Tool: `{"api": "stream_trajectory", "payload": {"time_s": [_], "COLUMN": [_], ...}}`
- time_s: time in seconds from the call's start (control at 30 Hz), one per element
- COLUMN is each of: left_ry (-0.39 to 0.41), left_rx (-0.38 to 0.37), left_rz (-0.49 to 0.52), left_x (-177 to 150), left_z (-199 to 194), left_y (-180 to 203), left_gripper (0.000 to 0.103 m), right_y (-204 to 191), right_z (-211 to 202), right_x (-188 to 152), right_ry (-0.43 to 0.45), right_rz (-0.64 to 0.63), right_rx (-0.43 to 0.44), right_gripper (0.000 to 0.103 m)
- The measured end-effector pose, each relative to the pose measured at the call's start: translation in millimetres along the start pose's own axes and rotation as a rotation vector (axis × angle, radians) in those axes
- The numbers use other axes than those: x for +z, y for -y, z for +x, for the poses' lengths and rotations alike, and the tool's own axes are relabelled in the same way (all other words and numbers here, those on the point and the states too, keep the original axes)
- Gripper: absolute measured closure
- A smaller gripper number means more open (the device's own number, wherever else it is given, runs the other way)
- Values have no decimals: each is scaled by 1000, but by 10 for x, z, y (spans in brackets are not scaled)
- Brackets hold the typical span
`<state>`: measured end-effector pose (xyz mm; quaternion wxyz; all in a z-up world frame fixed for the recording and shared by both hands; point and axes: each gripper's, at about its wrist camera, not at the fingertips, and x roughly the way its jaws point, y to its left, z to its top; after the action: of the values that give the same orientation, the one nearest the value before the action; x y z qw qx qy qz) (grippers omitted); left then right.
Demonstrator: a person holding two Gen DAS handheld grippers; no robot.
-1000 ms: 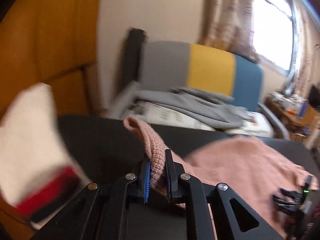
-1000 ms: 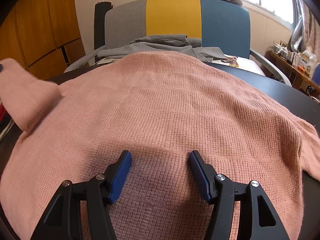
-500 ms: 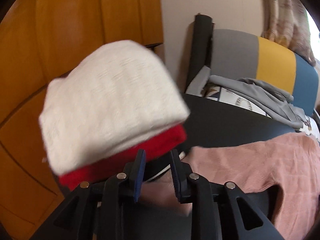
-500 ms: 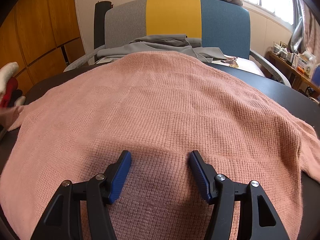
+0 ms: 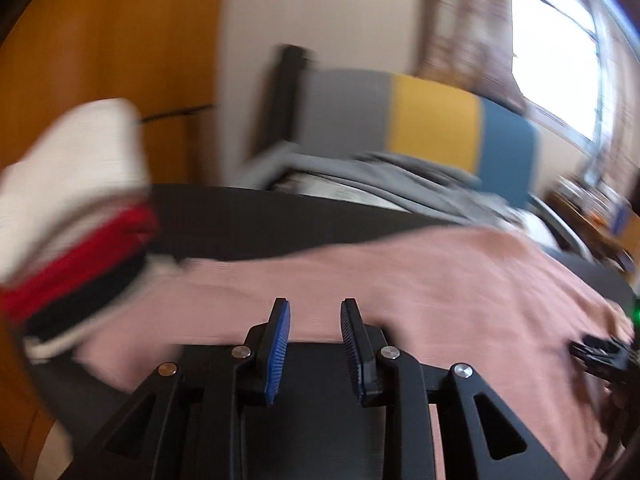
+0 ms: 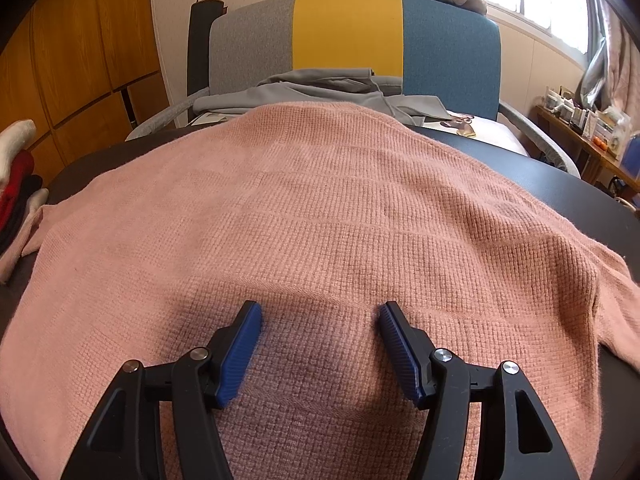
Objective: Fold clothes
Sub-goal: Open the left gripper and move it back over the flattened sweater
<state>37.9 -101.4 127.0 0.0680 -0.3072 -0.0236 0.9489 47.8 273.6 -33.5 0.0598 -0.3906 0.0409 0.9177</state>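
Note:
A pink knitted sweater [image 6: 320,200] lies spread flat over the dark round table [image 6: 540,168]. Above its near middle my right gripper [image 6: 320,312] stands open, pads wide apart, with no fabric pinched between them. In the blurred left wrist view the sweater [image 5: 400,280] stretches across the table, its left sleeve lying flat towards the left. My left gripper [image 5: 315,308] is open at the sweater's near edge with nothing between its blue pads. The right gripper [image 5: 600,356] shows at that view's right edge.
A stack of folded clothes [image 5: 72,200], white on top with red and dark layers, sits at the table's left edge beside the sleeve. Behind the table stands a grey, yellow and blue chair [image 6: 348,28] with a grey garment [image 6: 320,88] on it. A cluttered shelf [image 6: 588,128] is at right.
My left gripper has let go of the pink sleeve, which now lies flat at the left, and has swung down to the sweater's near edge. The right gripper has not moved.

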Motion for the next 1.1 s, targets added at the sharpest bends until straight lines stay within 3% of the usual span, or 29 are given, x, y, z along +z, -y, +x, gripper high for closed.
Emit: {"api": "stream_trajectory", "payload": {"time_s": [0.13, 0.27, 0.43, 0.53, 0.6, 0.7, 0.83, 0.9, 1.0, 1.1], "left_ry": [-80, -226, -227, -268, -263, -253, -223, -208, -198, -194], "left_rx": [-108, -87, -126, -145, -142, -119, -99, -115, -146, -162], "left_rz": [68, 208, 221, 171, 139, 143, 174, 157, 124, 106], "left_x": [-40, -336, -421, -242, -102, -12, -9, -36, -57, -70], "left_z": [429, 801, 711, 823, 994, 1244, 1362, 1341, 1341, 1340], "left_y": [782, 1280, 1325, 1264, 1299, 1358, 1415, 1374, 1306, 1274], "left_gripper": [77, 76, 76, 76, 76, 73, 71, 71, 71, 71], "right_y": [-1, 41, 158, 145, 174, 328, 436, 363, 273, 194], "right_z": [-7, -73, -193, -200, -200, -151, 182, 439, 835, 1219], "right_x": [-1, -54, -164, -74, 130, 603, 1272, 1578, 1976, 2118], "right_ry": [-1, -6, -15, -67, -59, 0, -1, -24, -58, -118], "right_rz": [4, 8, 42, 1, -22, 15, 45, 1, -56, -79], "right_rx": [-2, -24, -10, 10, 60, 75, 67, 54, 34, 8], "right_gripper": [39, 39, 37, 37, 38, 37, 40, 72, 76, 75]}}
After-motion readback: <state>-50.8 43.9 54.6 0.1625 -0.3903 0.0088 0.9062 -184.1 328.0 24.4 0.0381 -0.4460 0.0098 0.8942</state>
